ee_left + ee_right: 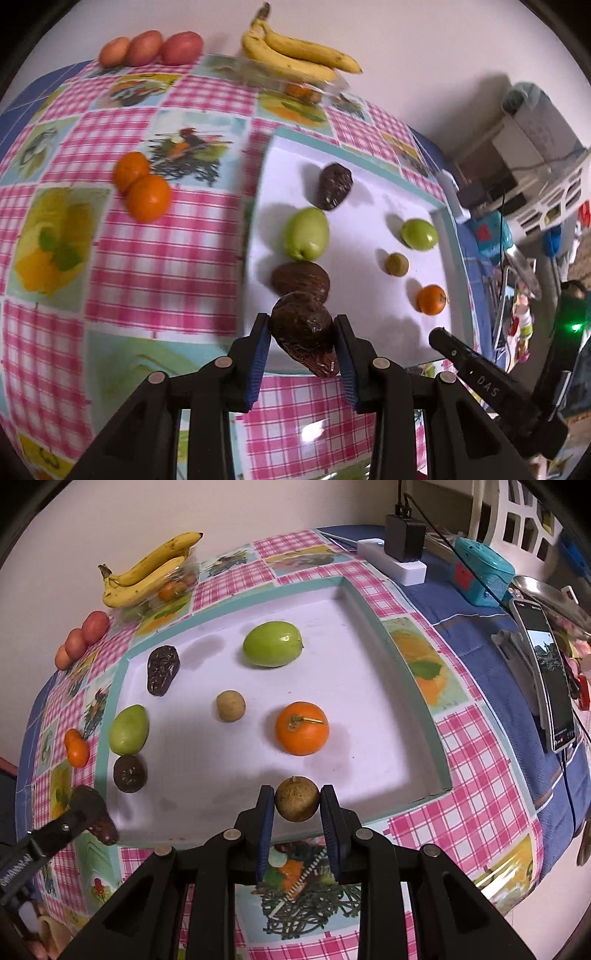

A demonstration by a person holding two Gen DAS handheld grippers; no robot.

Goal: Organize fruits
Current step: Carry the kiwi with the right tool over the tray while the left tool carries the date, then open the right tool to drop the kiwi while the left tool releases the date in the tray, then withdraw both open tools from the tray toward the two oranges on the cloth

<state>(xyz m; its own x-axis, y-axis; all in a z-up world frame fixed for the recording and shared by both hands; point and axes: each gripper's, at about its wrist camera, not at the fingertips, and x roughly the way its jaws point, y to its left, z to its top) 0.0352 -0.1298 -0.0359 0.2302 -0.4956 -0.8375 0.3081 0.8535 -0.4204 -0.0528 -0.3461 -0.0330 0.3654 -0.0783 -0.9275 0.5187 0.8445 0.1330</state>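
A white tray (pixel 369 314) with a teal rim (pixel 404 672) lies on the checked tablecloth. My left gripper (pixel 301 341) is shut on a dark brown wrinkled fruit (pixel 303 332) over the tray's near left edge. My right gripper (pixel 297 805) is shut on a small round brown fruit (pixel 297 799) just above the tray's near edge. In the tray lie an orange (pixel 302 728), a small tan fruit (pixel 230 706), two green fruits (pixel 272 644) (pixel 129 729) and two dark fruits (pixel 162 669) (pixel 129 773).
Two oranges (pixel 142 186) sit on the cloth left of the tray. Bananas (pixel 295 48) rest on a clear box at the back, beside three reddish fruits (pixel 151 48). A power strip with charger (pixel 402 554), a teal box (pixel 480 568) and a phone (pixel 550 675) stand to the right.
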